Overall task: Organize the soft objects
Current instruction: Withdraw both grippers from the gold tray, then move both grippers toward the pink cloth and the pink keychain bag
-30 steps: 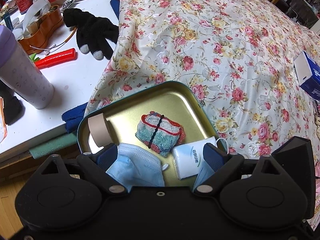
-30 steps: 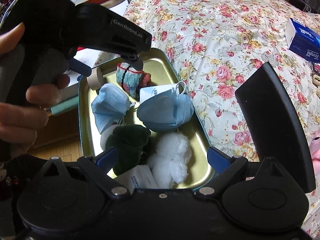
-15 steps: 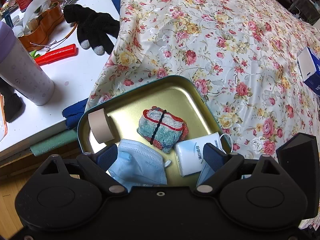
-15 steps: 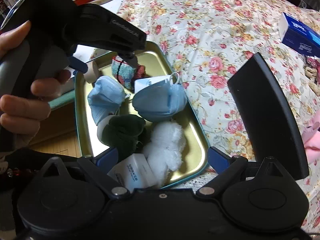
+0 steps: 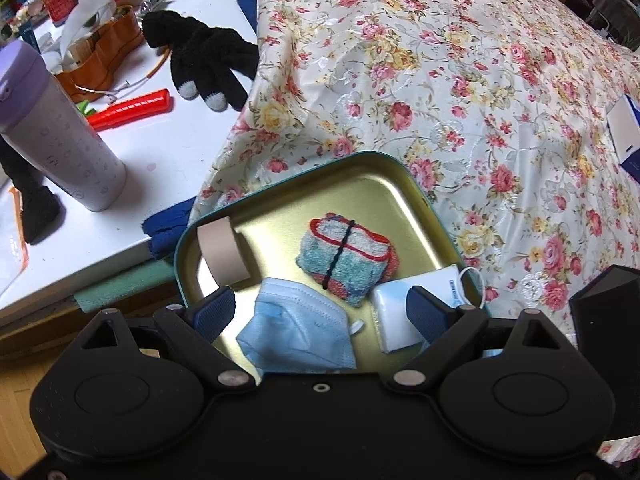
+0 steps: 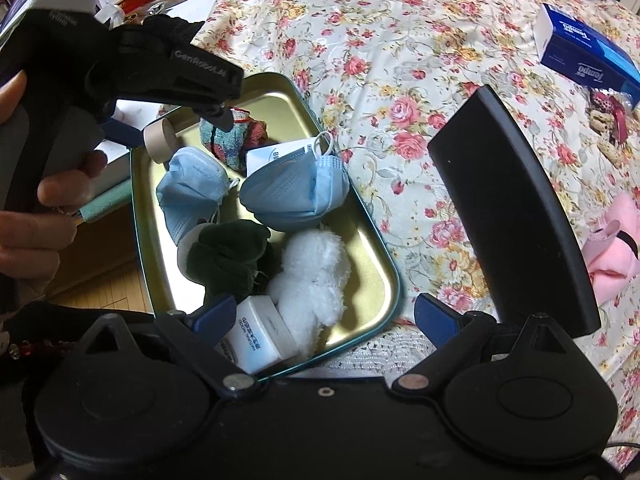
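Note:
A gold tin tray (image 5: 360, 188) with a teal rim sits on the floral cloth. It holds a striped folded towel (image 5: 344, 256), a beige tape roll (image 5: 222, 254), a blue face mask (image 5: 296, 332) and a white tissue pack (image 5: 400, 320). My left gripper (image 5: 320, 312) hovers open over the mask, touching nothing. In the right wrist view the tray (image 6: 360, 264) also holds a second blue mask (image 6: 292, 192), a dark green plush (image 6: 228, 260), a white fluffy toy (image 6: 316, 276) and a small white pack (image 6: 260, 332). My right gripper (image 6: 326, 312) is open above the fluffy toy. A hand holds the left gripper (image 6: 172, 124) over the tray's far end.
A white table (image 5: 168, 136) on the left carries a black glove (image 5: 208, 56), a purple bottle (image 5: 56, 132) and a red utility knife (image 5: 132, 108). On the cloth lie a blue tissue box (image 6: 584, 56) and a pink soft item (image 6: 612, 244). A black panel (image 6: 516, 216) stands right of the tray.
Both views have tilted slightly, so the tray sits a little differently in frame. Nothing in the tray has moved, and both grippers keep the same width.

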